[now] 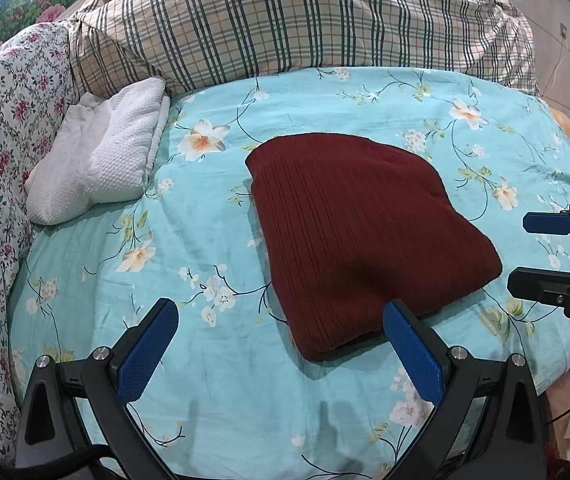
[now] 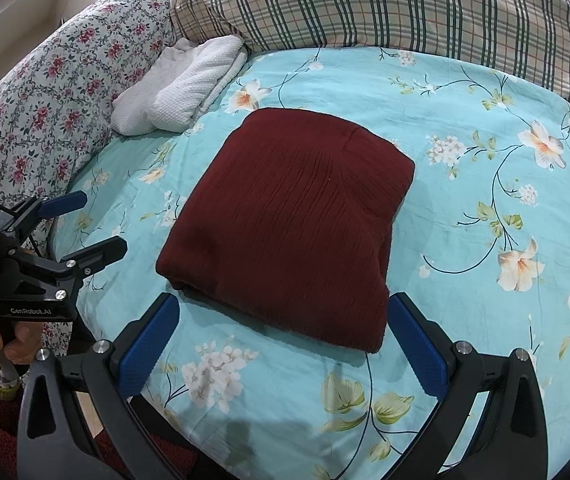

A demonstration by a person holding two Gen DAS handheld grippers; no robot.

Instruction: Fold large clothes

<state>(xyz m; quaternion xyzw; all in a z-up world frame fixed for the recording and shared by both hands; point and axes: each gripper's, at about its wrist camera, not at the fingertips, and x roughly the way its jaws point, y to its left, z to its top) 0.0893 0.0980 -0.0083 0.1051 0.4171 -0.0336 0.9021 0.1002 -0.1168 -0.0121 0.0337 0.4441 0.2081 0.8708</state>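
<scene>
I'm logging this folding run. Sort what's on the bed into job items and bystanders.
Job:
- dark red ribbed knit garment, folded flat on the bed
- left gripper, open
- right gripper, open

Lying about:
- white textured folded cloth
- plaid quilt
- pink-flowered white bedding
- turquoise floral bedsheet

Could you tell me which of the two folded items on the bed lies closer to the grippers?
The dark red ribbed sweater, folded square mid-bed. The white textured cloth lies farther back, by the floral bedding, apart from both open grippers.
</scene>
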